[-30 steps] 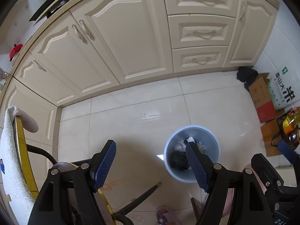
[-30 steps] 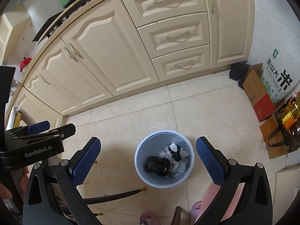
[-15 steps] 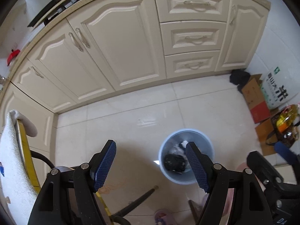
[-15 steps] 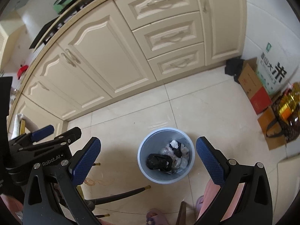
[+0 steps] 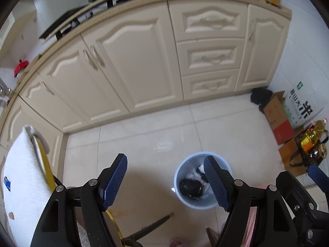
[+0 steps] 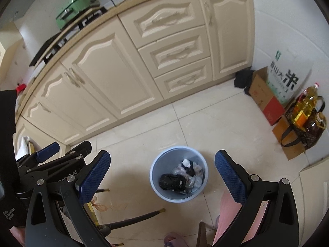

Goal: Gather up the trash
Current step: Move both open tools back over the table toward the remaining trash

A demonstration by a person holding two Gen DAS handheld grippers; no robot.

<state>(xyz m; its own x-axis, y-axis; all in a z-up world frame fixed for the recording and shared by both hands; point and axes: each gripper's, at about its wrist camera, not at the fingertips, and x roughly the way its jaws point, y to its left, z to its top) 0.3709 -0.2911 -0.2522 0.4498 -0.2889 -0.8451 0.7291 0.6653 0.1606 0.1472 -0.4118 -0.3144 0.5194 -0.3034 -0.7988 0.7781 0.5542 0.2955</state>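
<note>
1. A round, smooth, pale blue plastic wastebasket is seen upright on the floor, its open mouth facing upward and its long axis vertical; it is placed in front of the cabinets, well apart from them.
2. Crumpled trash is held inside it: a wrinkled black bag beside whitish, translucent wrappers.
3. The floor is laid with glossy cream tiles separated by thin grout lines.
4. The right gripper is held above the wastebasket, its jaws spread wide and empty; blue, cross-hatched pads are fitted on black fingers.
5. The left gripper is likewise held well open with nothing between its jaws; the wastebasket is partly covered by its right finger.
6. Cream cabinets with raised, arched panels and metal handles are set behind.
7. A cardboard box, a printed white sack and yellow oil bottles are grouped by the right wall.
</note>
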